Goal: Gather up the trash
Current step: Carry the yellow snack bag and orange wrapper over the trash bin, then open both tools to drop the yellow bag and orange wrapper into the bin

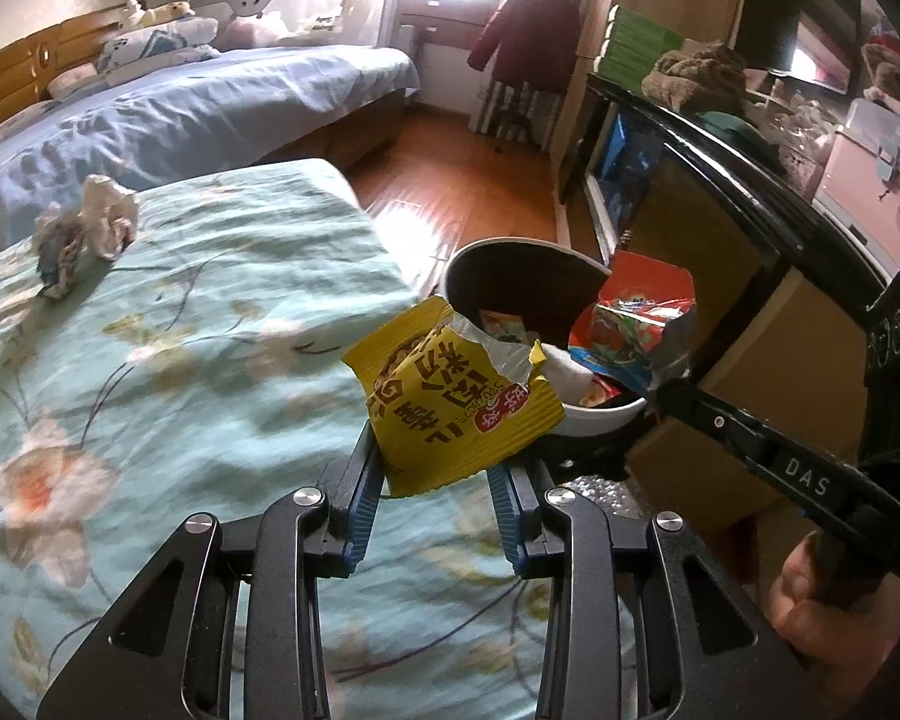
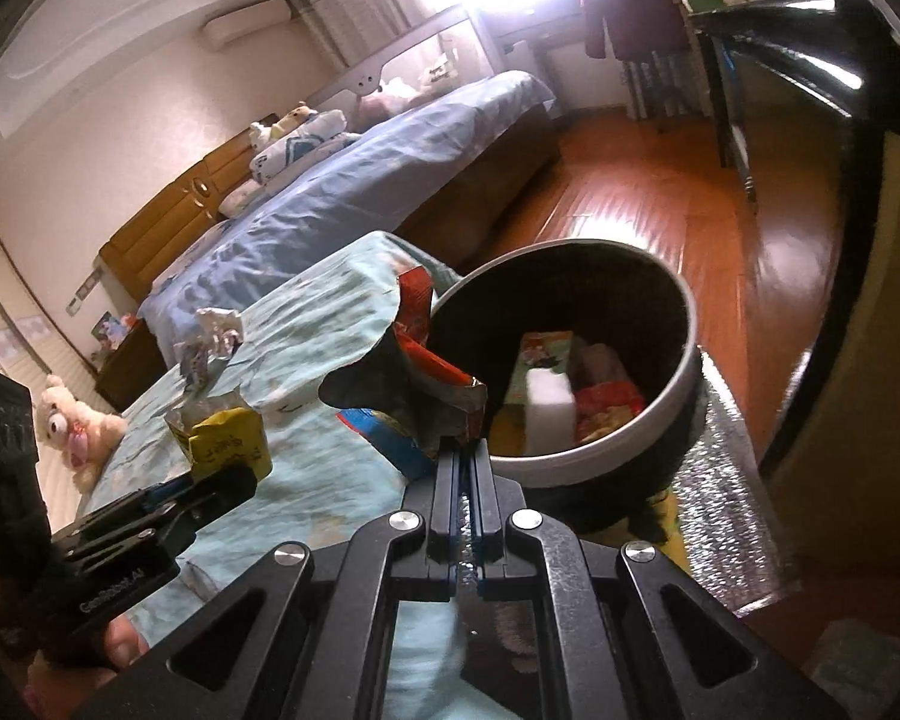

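Observation:
My left gripper [image 1: 435,468] is shut on the lower end of a torn yellow snack wrapper [image 1: 456,414], held over the edge of the green floral bedspread [image 1: 180,360]. Just beyond stands a round bin [image 1: 600,417] with a white rim and dark inside. My right gripper [image 2: 465,450] is shut on a torn red and blue wrapper [image 2: 426,378] at the near rim of the bin [image 2: 570,465]. Inside lie a white block [image 2: 549,402], a green box and other wrappers. Crumpled paper [image 1: 84,222] rests further back on the bedspread.
A bed with blue sheets [image 1: 180,102] lies behind the green one. Wooden floor [image 2: 660,198] runs past the bin. A black cabinet [image 1: 720,180] and a cardboard box [image 1: 768,348] stand to the right. A silver mat [image 2: 726,480] lies under the bin. A teddy bear [image 2: 69,420] sits at the left.

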`<state>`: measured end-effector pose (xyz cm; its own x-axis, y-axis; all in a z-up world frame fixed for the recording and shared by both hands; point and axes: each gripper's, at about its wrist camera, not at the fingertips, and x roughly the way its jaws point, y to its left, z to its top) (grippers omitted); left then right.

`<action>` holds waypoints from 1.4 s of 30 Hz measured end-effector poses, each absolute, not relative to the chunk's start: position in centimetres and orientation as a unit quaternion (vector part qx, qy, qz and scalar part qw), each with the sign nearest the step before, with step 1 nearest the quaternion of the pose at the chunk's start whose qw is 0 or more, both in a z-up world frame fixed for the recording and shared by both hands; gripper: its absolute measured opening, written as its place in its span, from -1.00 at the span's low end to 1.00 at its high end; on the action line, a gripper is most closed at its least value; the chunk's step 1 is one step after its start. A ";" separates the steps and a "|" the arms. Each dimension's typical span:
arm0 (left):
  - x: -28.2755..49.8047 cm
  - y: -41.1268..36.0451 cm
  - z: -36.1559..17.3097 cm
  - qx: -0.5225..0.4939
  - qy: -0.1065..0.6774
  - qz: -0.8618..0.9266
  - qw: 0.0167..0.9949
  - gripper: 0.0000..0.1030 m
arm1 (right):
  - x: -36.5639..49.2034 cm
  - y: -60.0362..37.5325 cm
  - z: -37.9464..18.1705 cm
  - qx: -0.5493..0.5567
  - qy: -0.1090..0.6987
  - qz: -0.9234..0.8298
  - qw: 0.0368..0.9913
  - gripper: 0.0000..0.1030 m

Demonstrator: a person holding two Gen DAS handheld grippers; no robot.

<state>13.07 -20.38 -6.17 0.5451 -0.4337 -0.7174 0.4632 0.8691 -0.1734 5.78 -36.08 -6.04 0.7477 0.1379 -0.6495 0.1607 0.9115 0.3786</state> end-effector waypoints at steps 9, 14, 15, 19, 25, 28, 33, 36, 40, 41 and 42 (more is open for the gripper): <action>14.1 -23.0 -6.0 0.026 0.403 -0.272 0.873 -0.38 | 5.8 -38.1 -5.8 0.211 0.350 -0.032 0.912 -0.95; 14.8 -24.2 -6.2 0.030 0.408 -0.278 0.869 -0.38 | 6.0 -39.3 -6.0 0.212 0.350 -0.044 0.911 -0.95; 14.9 -24.5 -6.3 0.031 0.409 -0.279 0.868 -0.38 | 6.1 -39.5 -6.0 0.212 0.351 -0.047 0.911 -0.95; 15.5 -25.5 -6.7 0.035 0.415 -0.282 0.864 -0.38 | 6.6 -40.1 -6.2 0.212 0.353 -0.054 0.910 -0.95; 16.7 -26.8 -7.1 0.037 0.423 -0.286 0.859 -0.38 | 7.7 -40.7 -6.4 0.205 0.358 -0.063 0.909 -0.95; 17.5 -27.3 -7.3 0.038 0.429 -0.287 0.856 -0.38 | 8.4 -41.2 -6.7 0.204 0.364 -0.067 0.906 -0.95; 18.5 -28.1 -7.9 0.039 0.438 -0.290 0.850 -0.37 | 9.2 -41.7 -7.0 0.200 0.371 -0.072 0.904 -0.95; 19.0 -28.6 -8.2 0.041 0.443 -0.291 0.847 -0.37 | 9.6 -41.9 -7.2 0.199 0.374 -0.074 0.903 -0.95; 19.4 -28.8 -8.6 0.039 0.451 -0.293 0.842 -0.37 | 10.1 -42.3 -7.5 0.199 0.381 -0.078 0.899 -0.94; 19.5 -28.8 -8.6 0.039 0.452 -0.294 0.841 -0.37 | 10.2 -42.4 -7.6 0.200 0.382 -0.079 0.899 -0.94; 19.5 -28.9 -8.7 0.039 0.453 -0.295 0.841 -0.37 | 10.3 -42.5 -7.7 0.200 0.383 -0.079 0.898 -0.93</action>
<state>19.53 -28.90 -8.68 0.4162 -0.4602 -0.7843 0.5310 0.8231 -0.2012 10.32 -42.50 -7.66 0.6934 0.0114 -0.7205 0.2957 0.9073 0.2990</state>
